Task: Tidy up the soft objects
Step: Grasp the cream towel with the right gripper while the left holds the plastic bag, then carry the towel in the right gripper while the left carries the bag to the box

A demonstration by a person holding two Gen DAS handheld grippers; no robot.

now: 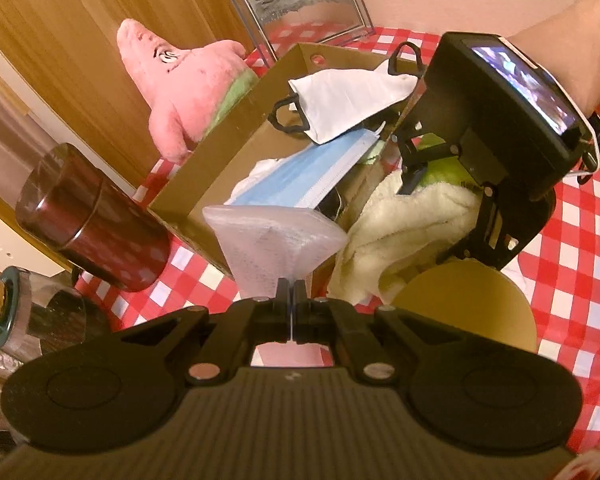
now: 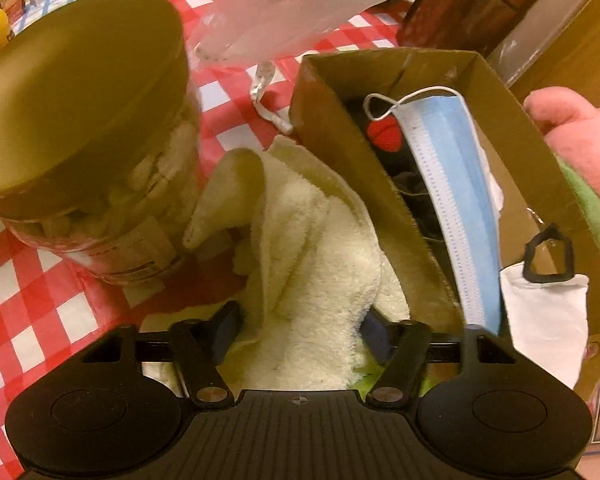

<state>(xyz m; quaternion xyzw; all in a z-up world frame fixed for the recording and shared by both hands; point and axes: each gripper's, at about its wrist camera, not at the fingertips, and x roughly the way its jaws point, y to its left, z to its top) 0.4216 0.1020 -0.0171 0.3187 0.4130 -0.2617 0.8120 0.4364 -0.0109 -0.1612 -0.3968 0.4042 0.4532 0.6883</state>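
Cream towel [image 2: 316,240] heaped on the tabletop [image 2: 28,320] against the cardboard box's [image 2: 340,152] outer wall, straddled by right tongs [image 2: 300,330] half apart, not yet pinching; left tongs [image 1: 290,292] clamped on a clear plastic pouch [image 1: 272,236]. Next, probably: squeeze, lift over wall into box.

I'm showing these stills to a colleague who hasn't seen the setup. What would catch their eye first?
Probably the red-and-white checked tablecloth, then the pink starfish plush leaning at the far side of the open cardboard box. Inside the box lie a blue face mask and a white mask. Close up, the right gripper straddles a cream towel beside a gold-lidded jar.
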